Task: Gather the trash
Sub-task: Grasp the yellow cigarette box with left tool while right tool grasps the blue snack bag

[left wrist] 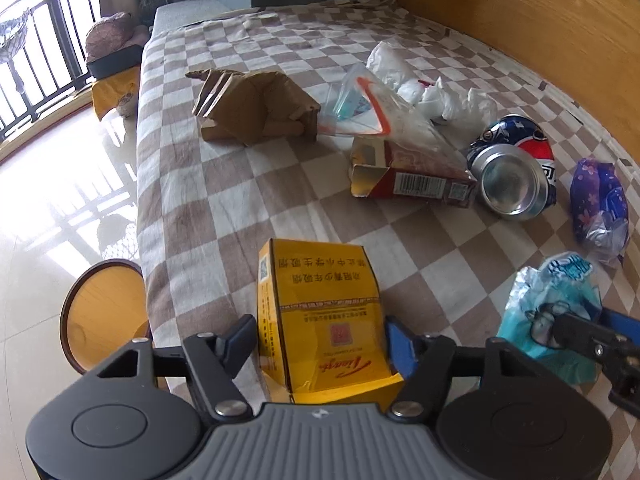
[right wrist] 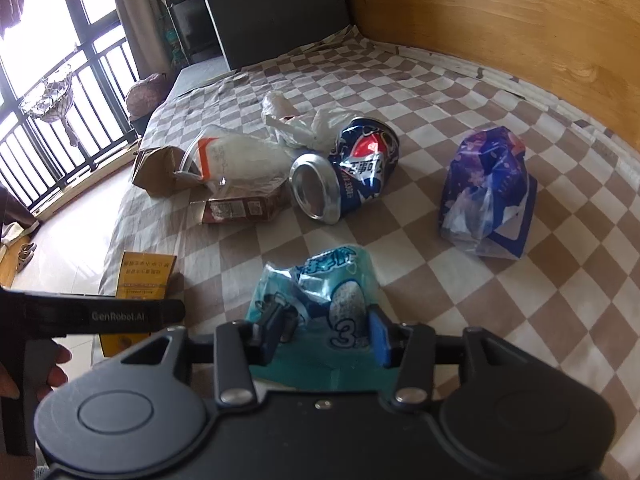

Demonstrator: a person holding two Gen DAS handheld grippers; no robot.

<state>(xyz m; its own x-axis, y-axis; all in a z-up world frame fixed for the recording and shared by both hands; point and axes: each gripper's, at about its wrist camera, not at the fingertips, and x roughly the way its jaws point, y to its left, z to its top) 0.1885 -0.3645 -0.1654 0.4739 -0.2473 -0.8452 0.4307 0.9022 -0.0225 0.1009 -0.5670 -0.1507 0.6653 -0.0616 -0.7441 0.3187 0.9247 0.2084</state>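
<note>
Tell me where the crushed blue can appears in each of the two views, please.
Left wrist view: the can lies at the right, above centre, its silver base facing the camera, just right of the red box.
Right wrist view: the can lies a little above centre, again just right of the red box.
Shared landmark: the purple wrapper, right of the can in both.

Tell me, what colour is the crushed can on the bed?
The crushed can is blue with red and white, silver at its end; the right wrist view shows it best.
</note>
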